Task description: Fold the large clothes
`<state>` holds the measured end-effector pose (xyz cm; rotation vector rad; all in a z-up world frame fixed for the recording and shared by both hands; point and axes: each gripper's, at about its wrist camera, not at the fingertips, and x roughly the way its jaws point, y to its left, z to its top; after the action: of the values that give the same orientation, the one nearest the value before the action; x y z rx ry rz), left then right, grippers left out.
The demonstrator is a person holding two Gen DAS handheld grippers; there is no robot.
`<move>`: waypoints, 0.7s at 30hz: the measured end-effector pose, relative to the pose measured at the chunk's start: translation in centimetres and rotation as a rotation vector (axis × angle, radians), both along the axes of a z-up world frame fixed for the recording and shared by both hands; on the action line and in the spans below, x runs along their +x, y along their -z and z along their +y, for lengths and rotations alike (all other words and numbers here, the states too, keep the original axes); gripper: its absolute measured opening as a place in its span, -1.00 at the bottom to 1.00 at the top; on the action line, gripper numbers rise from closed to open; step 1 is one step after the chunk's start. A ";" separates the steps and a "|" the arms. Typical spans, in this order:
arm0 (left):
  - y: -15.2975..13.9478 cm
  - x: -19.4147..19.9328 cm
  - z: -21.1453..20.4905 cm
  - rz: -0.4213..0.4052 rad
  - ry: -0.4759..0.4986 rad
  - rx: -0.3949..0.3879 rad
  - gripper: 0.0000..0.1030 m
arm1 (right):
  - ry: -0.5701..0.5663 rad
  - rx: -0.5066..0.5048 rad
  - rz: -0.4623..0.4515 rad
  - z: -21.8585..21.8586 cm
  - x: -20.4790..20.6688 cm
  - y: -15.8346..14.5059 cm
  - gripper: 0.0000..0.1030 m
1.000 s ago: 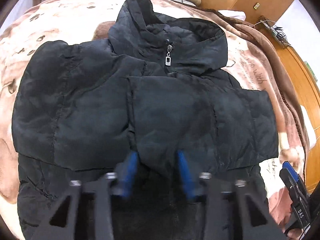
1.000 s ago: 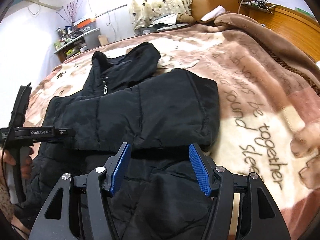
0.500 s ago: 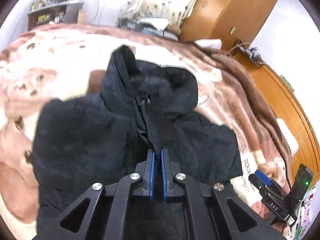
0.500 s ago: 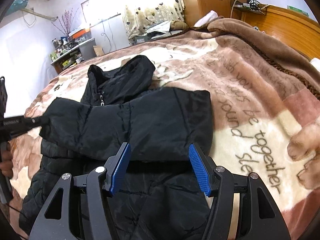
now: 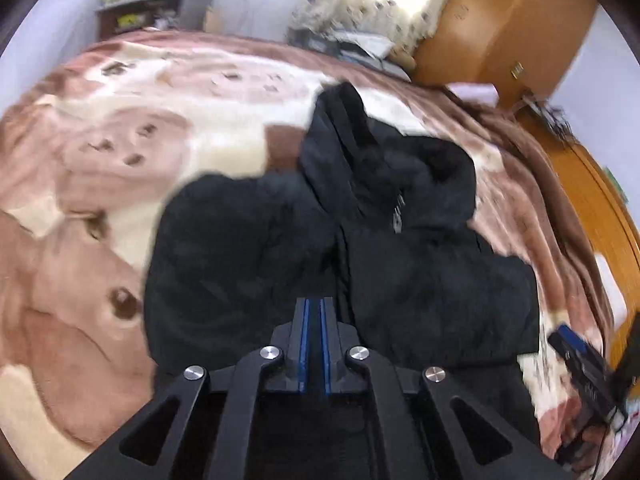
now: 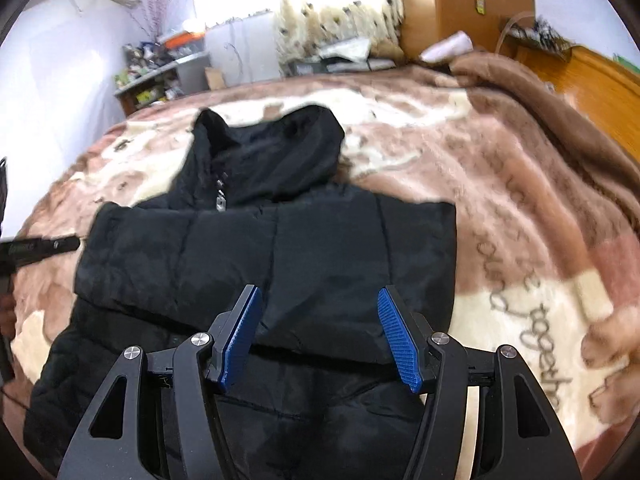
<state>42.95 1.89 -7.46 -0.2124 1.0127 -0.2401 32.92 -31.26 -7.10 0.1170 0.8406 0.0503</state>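
pinching a fold of the puffy black hooded jacket (image 5: 420, 280), the left gripper (image 5: 314, 312) is squeezed together while the right gripper (image 6: 320, 336) hangs wide apart over it, hood pointing away up the bed.

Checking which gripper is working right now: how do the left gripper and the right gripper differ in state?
The left gripper is shut, blue pads nearly touching; the right gripper is open. The left gripper seems to pinch the black jacket; the right gripper holds nothing, with the jacket beyond it. Both point down over the jacket on the blanket.
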 end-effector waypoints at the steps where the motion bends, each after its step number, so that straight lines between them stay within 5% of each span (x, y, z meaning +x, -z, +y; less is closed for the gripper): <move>1: 0.5 0.2 -0.3 0.008 0.016 -0.005 -0.61 | -0.001 0.023 0.005 -0.1 0.1 0.3 0.18; 2: 1.0 0.5 -0.7 0.019 0.027 -0.033 -0.08 | 0.000 0.035 0.005 0.0 0.1 0.6 0.18; 4: 1.9 1.2 -1.7 0.046 0.042 -0.057 0.63 | 0.006 0.023 0.009 0.3 0.2 1.1 0.18; 7: 2.3 1.9 -3.2 0.038 0.048 -0.098 0.63 | -0.001 0.013 0.031 0.5 0.8 2.0 0.18; 9: 2.9 2.6 -4.4 0.064 0.033 -0.046 0.62 | 0.001 0.001 0.040 0.6 1.1 2.2 0.18; 10: 3.2 3.0 -5.1 0.069 0.026 -0.005 0.57 | 0.003 0.002 0.040 0.6 1.1 2.2 0.18; 11: 3.5 3.3 -5.5 0.067 0.021 0.023 0.15 | 0.000 0.006 0.041 0.6 1.2 2.2 0.18; 14: 4.3 3.7 -6.6 0.100 0.022 0.072 -0.67 | -0.003 0.004 0.045 0.7 1.3 2.3 0.18; 17: 3.4 3.2 -7.1 0.043 0.045 0.109 -0.86 | 0.000 0.005 0.050 0.7 1.4 2.3 0.18; 21: 1.0 2.7 -5.7 -0.030 0.017 0.095 -0.87 | 0.018 0.001 0.014 0.4 1.1 1.4 0.18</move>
<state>45.62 -3.85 -8.45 -0.1135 0.9944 -0.2092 33.99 -30.85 -8.48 0.1261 0.8529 0.0327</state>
